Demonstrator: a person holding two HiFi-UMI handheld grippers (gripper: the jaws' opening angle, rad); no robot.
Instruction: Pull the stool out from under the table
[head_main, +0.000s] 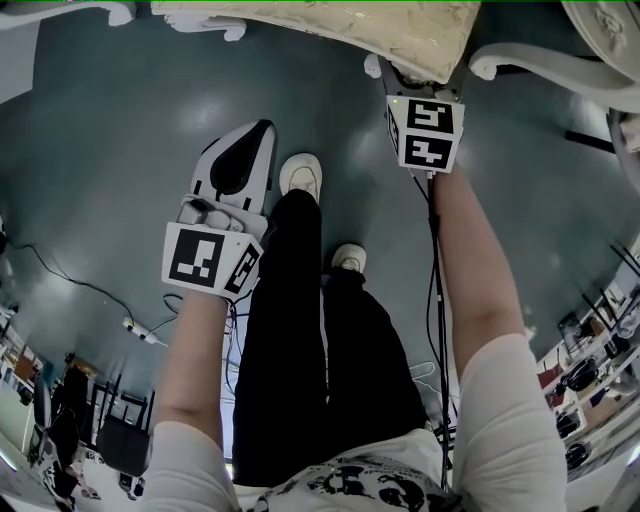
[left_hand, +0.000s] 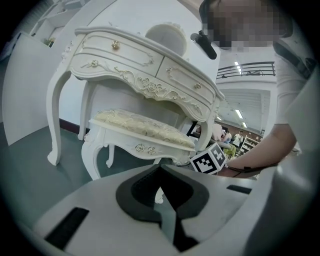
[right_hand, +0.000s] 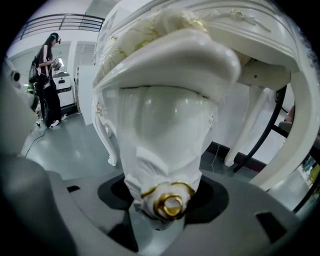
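Observation:
The white carved stool (left_hand: 145, 131) with its cream cushion stands under the white dressing table (left_hand: 145, 65). In the head view the cushion (head_main: 330, 30) lies at the top edge. My right gripper (head_main: 412, 88) reaches up to the stool's near corner. The right gripper view shows that corner (right_hand: 165, 140), with a gold rosette (right_hand: 172, 204), filling the notch between the jaws of the right gripper (right_hand: 165, 222), which press on it from both sides. My left gripper (head_main: 262, 132) hangs over the floor left of the stool, apart from it. In its own view the left gripper (left_hand: 161, 202) is shut and holds nothing.
The person's black-trousered legs (head_main: 300, 330) and white shoes (head_main: 300, 175) stand between the two grippers. A cable and power strip (head_main: 140, 330) lie on the grey floor at left. A curved table leg (right_hand: 285, 150) rises at right. Another person (right_hand: 47, 75) stands far off.

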